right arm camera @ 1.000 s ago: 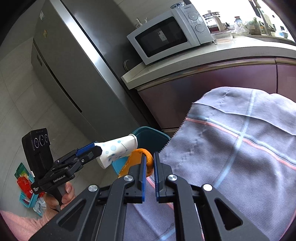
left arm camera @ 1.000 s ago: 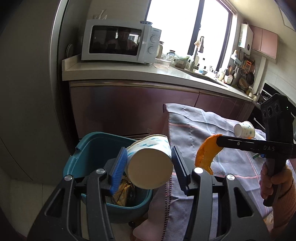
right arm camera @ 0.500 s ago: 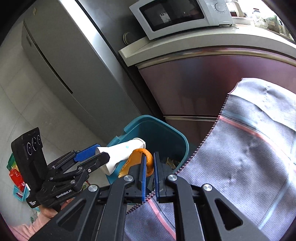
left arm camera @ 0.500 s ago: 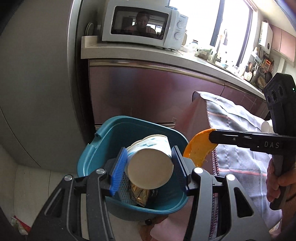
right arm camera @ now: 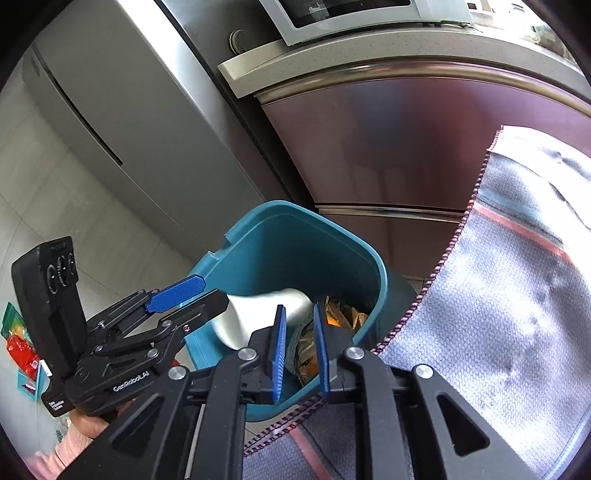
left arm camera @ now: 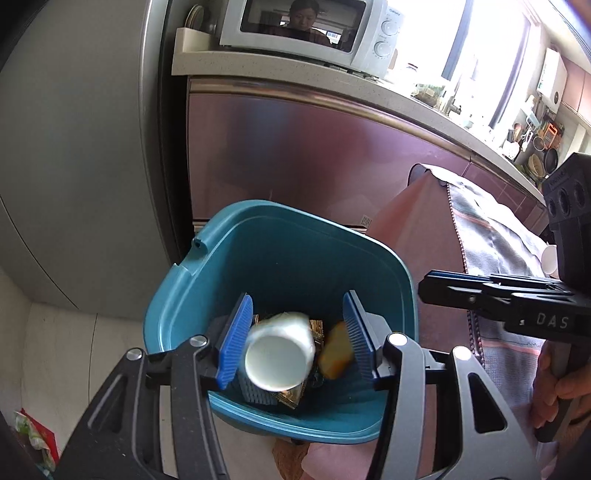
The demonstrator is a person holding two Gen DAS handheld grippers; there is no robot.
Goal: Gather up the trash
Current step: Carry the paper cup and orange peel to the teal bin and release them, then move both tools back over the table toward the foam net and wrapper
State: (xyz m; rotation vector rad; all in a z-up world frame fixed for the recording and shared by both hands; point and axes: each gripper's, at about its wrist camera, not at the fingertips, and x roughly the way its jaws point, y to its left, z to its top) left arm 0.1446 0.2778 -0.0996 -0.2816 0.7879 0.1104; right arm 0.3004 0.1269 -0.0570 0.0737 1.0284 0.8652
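Bin (left arm camera: 280, 236) x1 | cup (left arm camera: 277, 358) x1, peel (left arm camera: 334, 349) x1 inside | L gripper (left arm camera: 295, 343) wide, R gripper (right arm camera: 298, 350) narrow, both empty

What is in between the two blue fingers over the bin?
In the left wrist view, the paper cup and an orange peel show between the left gripper's fingers, dropping into the teal bin.

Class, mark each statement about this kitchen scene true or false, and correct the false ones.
1. The bin is teal. True.
2. The paper cup is pinched in the left tool. False: the cup is loose, blurred, over the bin.
3. The orange peel is in the right tool. False: its jaws are empty.
4. A microwave stands on the counter. True.
5. The bin is empty. False: wrappers lie inside.
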